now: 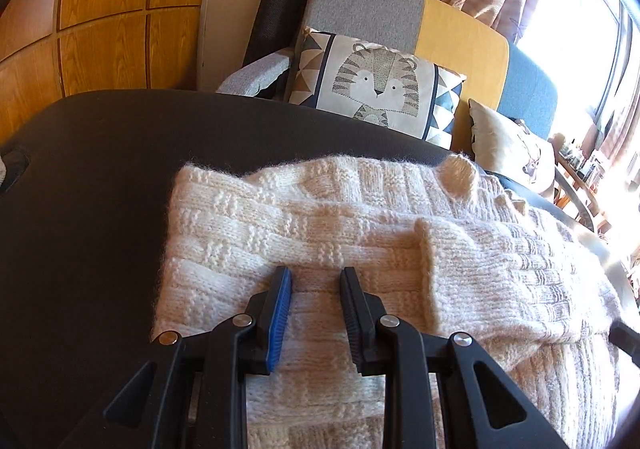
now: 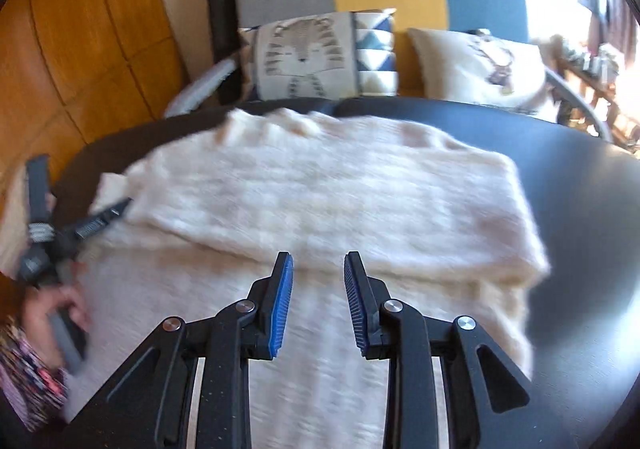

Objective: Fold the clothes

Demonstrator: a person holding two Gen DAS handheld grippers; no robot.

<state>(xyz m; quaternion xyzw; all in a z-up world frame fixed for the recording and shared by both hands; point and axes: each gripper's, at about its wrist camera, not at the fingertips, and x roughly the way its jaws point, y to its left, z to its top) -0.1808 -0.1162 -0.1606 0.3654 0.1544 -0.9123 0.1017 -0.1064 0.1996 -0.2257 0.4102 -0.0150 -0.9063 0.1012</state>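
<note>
1. A cream knitted sweater is spread on a dark table, partly folded: one layer is laid over another, and a cuffed sleeve is seen lying across the body in the left wrist view.
2. The left claw is held just over the knit with its jaws parted; whether the pads touch the wool cannot be told, and no fabric is seen pinched between them.
3. The right claw is seen above the near half of the sweater, its jaws apart and nothing between them; it is released. That view is blurred.
4. The left claw is also seen at the left edge of the right wrist view, carried by a hand in a patterned sleeve.
5. The sweater is judged soft, thick and limp, light enough to lift but bulky; sagging is to be expected wherever it is unsupported.
6. The fuzzy knit is judged grippy rather than slippery, though loose loops may be snagged or stretched.
7. A hold is best taken at a folded edge or corner, with all layers pinched together, one claw at each end.
</note>
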